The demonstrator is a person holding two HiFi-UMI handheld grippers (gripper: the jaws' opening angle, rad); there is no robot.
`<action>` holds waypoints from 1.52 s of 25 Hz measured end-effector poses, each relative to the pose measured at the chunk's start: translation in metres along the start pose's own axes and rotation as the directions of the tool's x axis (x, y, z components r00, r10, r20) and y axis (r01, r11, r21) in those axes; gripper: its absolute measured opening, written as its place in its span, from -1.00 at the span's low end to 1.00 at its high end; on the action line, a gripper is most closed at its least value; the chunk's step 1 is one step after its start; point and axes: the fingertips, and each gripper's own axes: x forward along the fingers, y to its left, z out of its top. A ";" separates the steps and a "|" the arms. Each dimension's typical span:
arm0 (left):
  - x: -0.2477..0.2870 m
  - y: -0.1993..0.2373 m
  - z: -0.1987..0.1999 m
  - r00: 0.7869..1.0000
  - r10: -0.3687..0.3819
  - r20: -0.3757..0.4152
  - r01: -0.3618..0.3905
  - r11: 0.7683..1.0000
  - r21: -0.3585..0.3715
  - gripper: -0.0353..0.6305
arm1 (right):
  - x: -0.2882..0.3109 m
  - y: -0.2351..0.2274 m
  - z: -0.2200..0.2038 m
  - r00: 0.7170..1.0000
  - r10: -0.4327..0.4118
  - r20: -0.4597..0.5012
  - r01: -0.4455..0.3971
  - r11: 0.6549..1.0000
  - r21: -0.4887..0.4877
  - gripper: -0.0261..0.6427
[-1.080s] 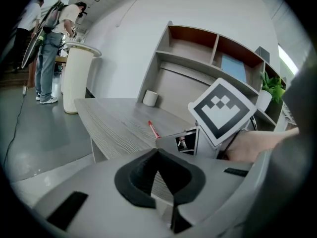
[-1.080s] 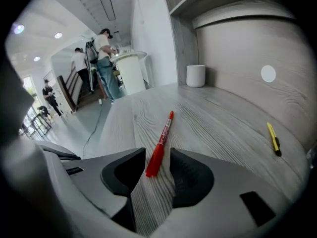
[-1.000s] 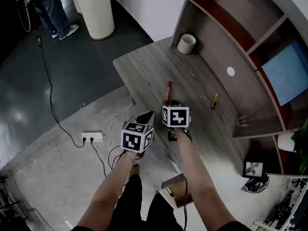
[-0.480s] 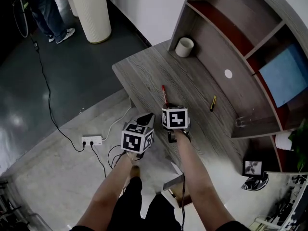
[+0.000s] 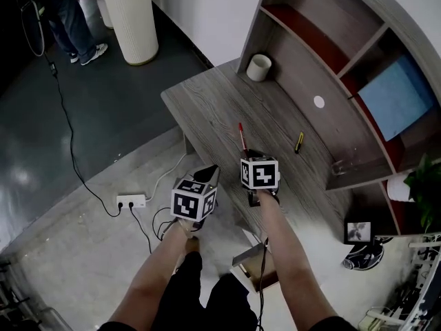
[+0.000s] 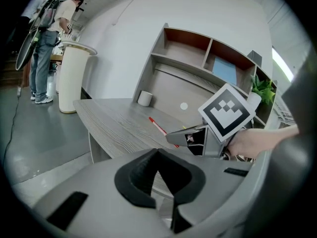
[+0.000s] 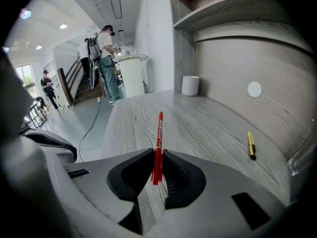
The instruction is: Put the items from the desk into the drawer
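Desk in the head view bore a yellow pen and a cup. The left gripper hung off its edge. In the left gripper view, the jaws met, empty. In the right gripper view, the right gripper had just been closing and now pinched a red pen pointing forward over the desk.

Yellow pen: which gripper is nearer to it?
Right. The right gripper is over the desk, left of the yellow pen; the left gripper is farther off, by the desk's edge.
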 end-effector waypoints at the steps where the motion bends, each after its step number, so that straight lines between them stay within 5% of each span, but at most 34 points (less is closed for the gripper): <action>1: -0.002 -0.005 -0.002 1.000 -0.004 -0.001 0.004 1.000 0.004 -0.90 | -0.008 0.000 0.001 1.000 0.006 0.010 -0.006 1.000 -0.001 -0.70; 13: -0.031 -0.086 -0.011 0.998 -0.027 0.049 0.026 0.999 0.025 -0.90 | -0.122 -0.012 -0.012 0.992 0.046 0.113 -0.040 0.998 -0.054 -0.71; 28: -0.053 -0.198 -0.086 0.998 0.009 0.062 -0.006 0.998 -0.057 -0.90 | -0.243 -0.022 -0.115 0.977 0.178 0.115 -0.172 0.983 -0.059 -0.75; 38: -0.067 -0.231 -0.131 0.997 0.050 0.057 -0.044 0.994 -0.099 -0.90 | -0.291 -0.018 -0.186 0.964 0.247 0.095 -0.240 0.967 -0.080 -0.75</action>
